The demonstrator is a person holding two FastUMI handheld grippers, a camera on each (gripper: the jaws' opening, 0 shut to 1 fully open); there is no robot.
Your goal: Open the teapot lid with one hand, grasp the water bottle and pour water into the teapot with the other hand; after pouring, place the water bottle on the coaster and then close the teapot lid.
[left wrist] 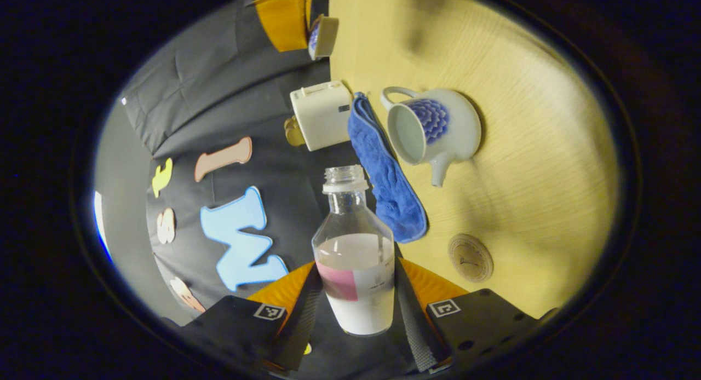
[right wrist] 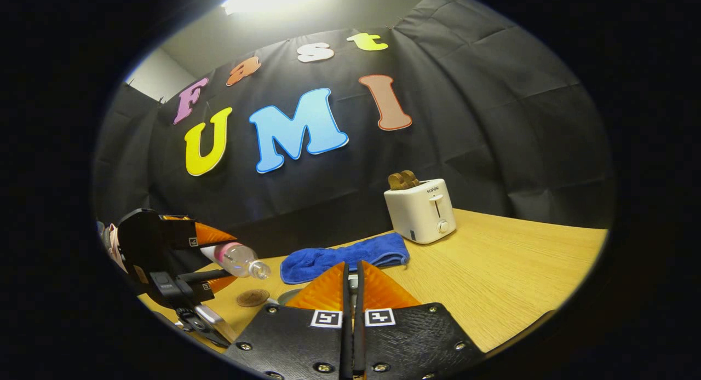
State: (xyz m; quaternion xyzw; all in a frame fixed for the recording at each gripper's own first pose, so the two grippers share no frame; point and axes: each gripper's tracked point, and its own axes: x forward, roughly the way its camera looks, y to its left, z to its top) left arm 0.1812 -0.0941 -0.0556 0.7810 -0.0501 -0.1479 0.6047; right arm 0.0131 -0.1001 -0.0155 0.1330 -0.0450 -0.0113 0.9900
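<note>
The bottle (left wrist: 355, 259) is clear, smooth plastic with a paper label. Beside it, the teapot (left wrist: 438, 125) is glossy ceramic, the towel (left wrist: 389, 177) fuzzy cloth, the table (left wrist: 536, 166) matt wood grain.

In my left gripper view the clear water bottle (left wrist: 356, 265), uncapped and partly full, sat at bottom centre, neck pointing up-frame. The white teapot (left wrist: 432, 129) with its blue flower stood open-mouthed, lidless, at upper right of centre, spout toward the round coaster (left wrist: 470, 258) lower right.
</note>
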